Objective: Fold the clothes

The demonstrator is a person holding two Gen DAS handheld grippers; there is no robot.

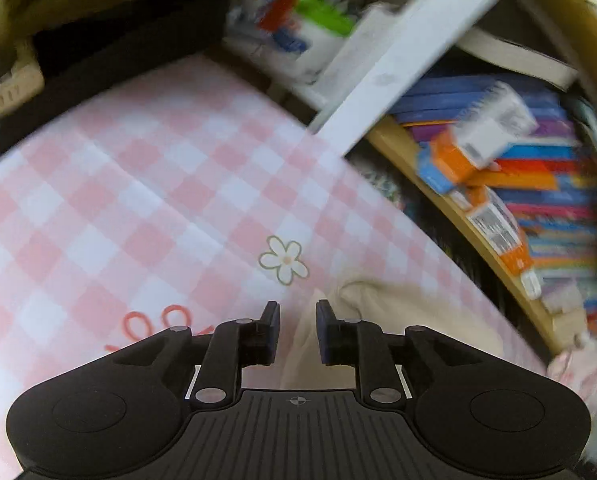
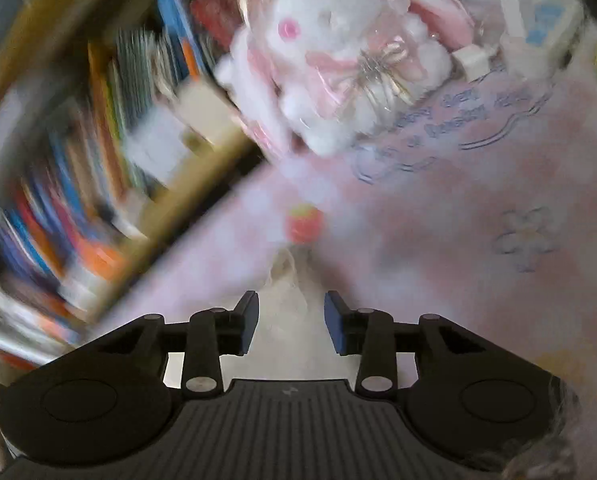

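Bookshelf (image 2: pixel 78 168) blurred, garment (image 2: pixel 286 320) half-hidden.

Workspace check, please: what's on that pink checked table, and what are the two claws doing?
Surface: pink checked cloth with flower print.
Job's things: cream garment lying on the cloth, beneath both claws.
Clutter: plush bunny in clear wrap at the far edge.
Grippers: left claw and right claw open, pads not pressing the fabric.
Cables: nothing seen.
Surroundings: bookshelf packed with colourful books, blurred.
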